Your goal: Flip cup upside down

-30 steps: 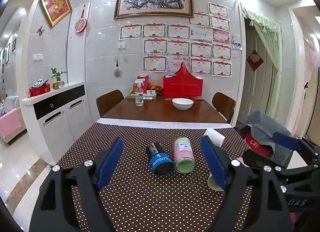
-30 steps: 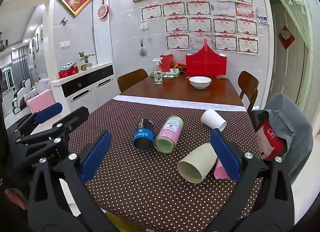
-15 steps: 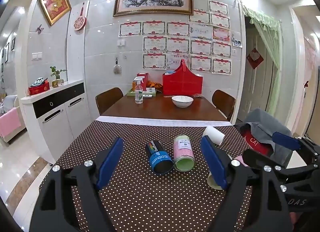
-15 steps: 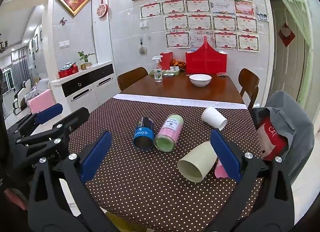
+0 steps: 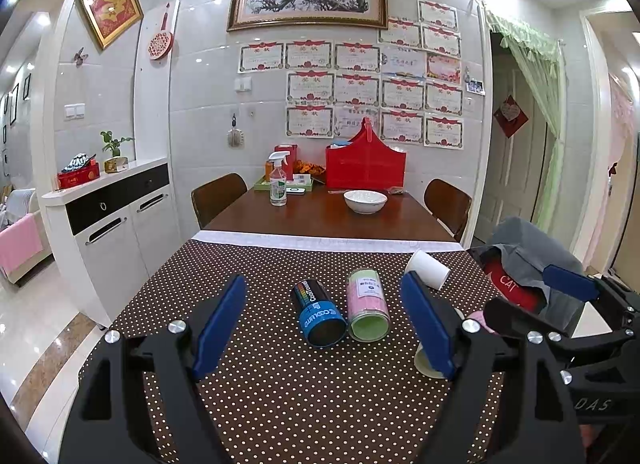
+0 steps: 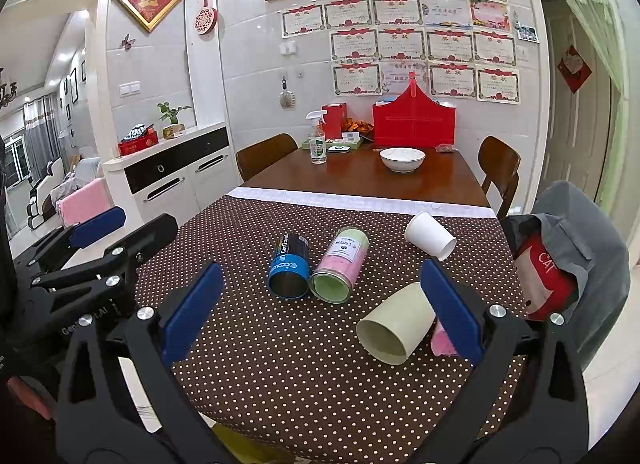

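Several cups lie on their sides on the dotted brown tablecloth (image 6: 280, 364). A cream cup (image 6: 394, 324) lies nearest, its mouth toward me, just left of my right gripper's right finger. A pink cup (image 6: 440, 340) is mostly hidden behind that finger. A white paper cup (image 6: 430, 233) lies farther back. A blue-black can (image 6: 290, 264) and a pink-green can (image 6: 342, 266) lie side by side at the centre. My right gripper (image 6: 320, 312) is open and empty. My left gripper (image 5: 324, 324) is open and empty, in front of both cans (image 5: 318, 316).
A grey jacket over a red bag (image 6: 568, 264) sits on a chair at the right edge. Beyond the cloth, the wooden table holds a white bowl (image 6: 402, 158), a spray bottle (image 6: 318, 144) and a red box (image 6: 414, 120). A white cabinet (image 6: 172, 172) stands left.
Both grippers have eased slightly back and upward; the cups and cans have not moved. Both grippers stay open.
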